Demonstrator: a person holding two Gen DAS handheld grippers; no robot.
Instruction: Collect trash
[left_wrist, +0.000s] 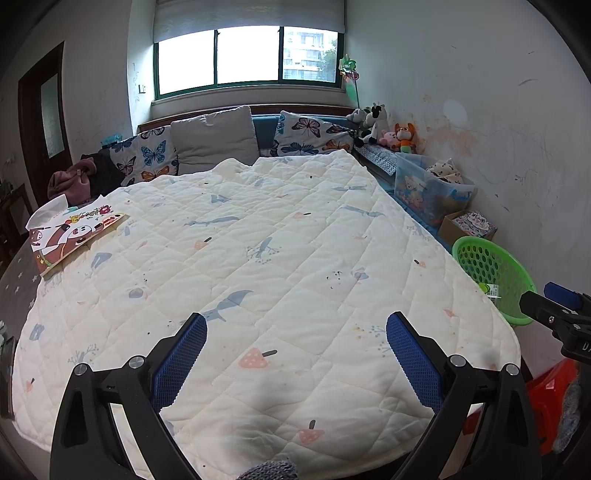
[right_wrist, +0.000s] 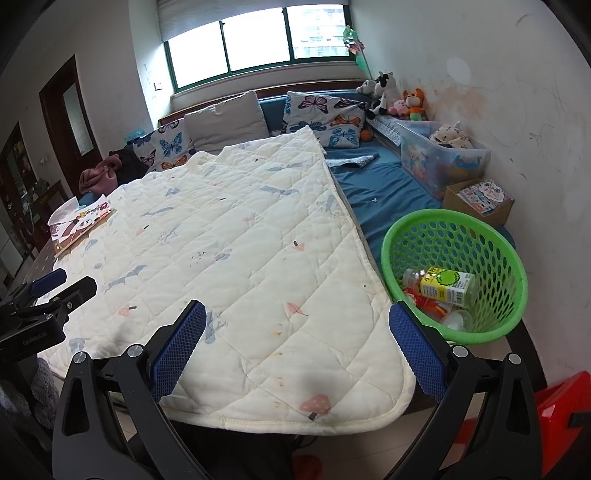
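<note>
Cream quilted blanket (right_wrist: 236, 236) covers most of the bed, with a green basket (right_wrist: 506, 258) at its right edge on the blue sheet (right_wrist: 380, 184). Inside the basket lie a yellow-labelled bottle (right_wrist: 443, 286) and other wrappers. Left gripper (left_wrist: 295, 354) and right gripper (right_wrist: 297, 343) both gape wide, holding nothing.

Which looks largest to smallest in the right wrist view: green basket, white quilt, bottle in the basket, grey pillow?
1. white quilt
2. green basket
3. grey pillow, though it lies farther off, so its true size is unsure
4. bottle
</note>
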